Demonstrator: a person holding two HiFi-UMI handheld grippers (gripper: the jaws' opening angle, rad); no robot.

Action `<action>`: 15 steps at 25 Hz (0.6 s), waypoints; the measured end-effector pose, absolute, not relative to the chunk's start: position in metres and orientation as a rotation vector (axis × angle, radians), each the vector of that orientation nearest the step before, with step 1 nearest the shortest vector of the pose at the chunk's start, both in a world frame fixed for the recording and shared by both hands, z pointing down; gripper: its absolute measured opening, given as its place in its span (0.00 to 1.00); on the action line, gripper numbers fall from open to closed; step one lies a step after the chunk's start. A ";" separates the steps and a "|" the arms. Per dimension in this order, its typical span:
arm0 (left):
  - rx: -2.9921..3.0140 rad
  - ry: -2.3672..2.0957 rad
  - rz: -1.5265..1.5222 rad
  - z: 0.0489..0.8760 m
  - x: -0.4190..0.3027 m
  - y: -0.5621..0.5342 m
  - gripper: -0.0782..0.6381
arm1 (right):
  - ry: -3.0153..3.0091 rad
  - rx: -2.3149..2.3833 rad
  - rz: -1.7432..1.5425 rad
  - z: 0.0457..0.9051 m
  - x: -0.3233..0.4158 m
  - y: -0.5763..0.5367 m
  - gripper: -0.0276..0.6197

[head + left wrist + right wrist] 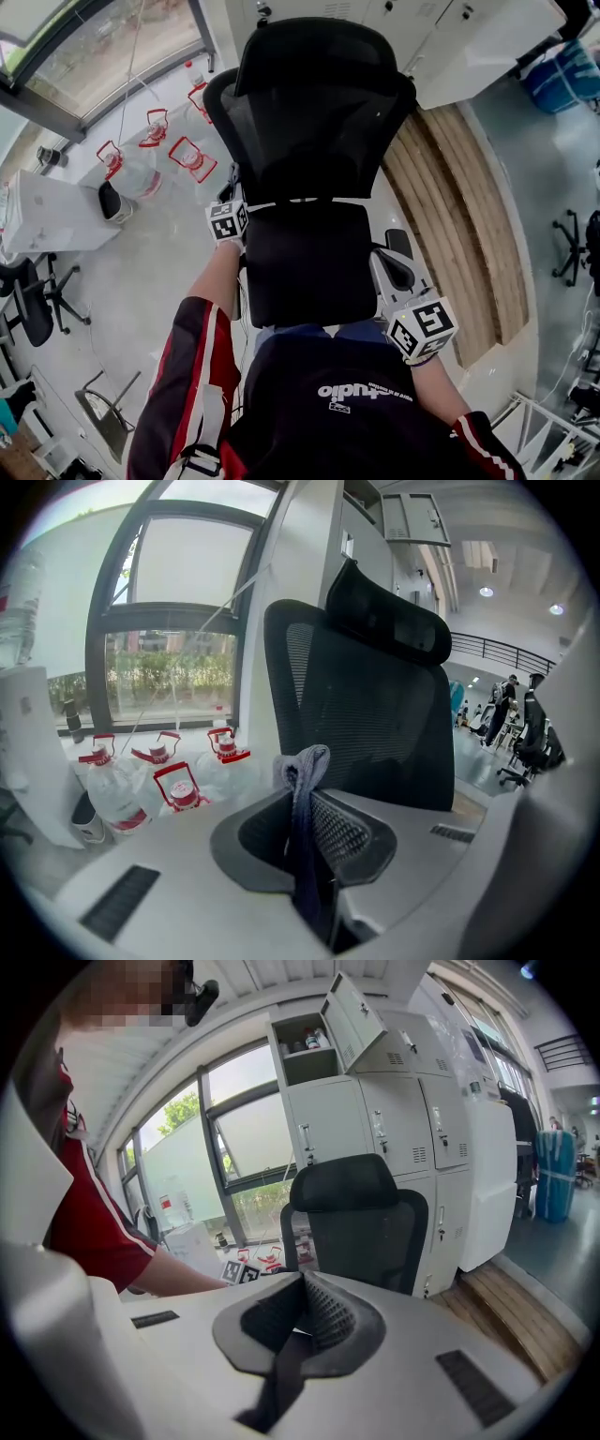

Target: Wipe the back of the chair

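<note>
left gripper (309, 841): jaws pinching a cloth (302, 772), tuft pokes up
right gripper (298, 1321): jaws pressed together, empty
chair back (375, 705): upright, frame centre, right behind the cloth
nearer: left, I'd say

Open floor (173, 262) left of the chair (314, 131), water jugs (187, 155) beyond; cabinets (469, 42) close behind.

Grey floor (169, 309), windows (103, 56), white cabinets (469, 37), wooden platform (469, 216).
</note>
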State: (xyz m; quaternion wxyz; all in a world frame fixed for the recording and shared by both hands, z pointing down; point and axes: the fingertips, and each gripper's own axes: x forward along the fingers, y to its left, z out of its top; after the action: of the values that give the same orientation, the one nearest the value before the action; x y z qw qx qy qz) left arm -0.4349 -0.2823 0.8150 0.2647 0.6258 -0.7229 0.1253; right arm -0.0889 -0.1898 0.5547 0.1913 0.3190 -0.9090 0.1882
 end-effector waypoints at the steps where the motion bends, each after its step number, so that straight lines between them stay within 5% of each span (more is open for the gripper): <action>1: 1.693 -1.950 0.342 0.817 -0.431 -0.286 0.19 | -2.549 0.908 0.532 0.555 -0.084 -0.192 0.06; 15: 1.845 -1.815 0.384 0.821 -0.313 -0.354 0.19 | -2.520 1.045 0.554 0.547 -0.010 -0.220 0.06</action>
State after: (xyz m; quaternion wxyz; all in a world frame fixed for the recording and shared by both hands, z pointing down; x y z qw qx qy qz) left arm -0.3127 -0.3541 0.8210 0.2594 0.6810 -0.6700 0.1416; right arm -0.0104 -0.2200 0.5466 0.1781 0.3694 -0.8908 0.1957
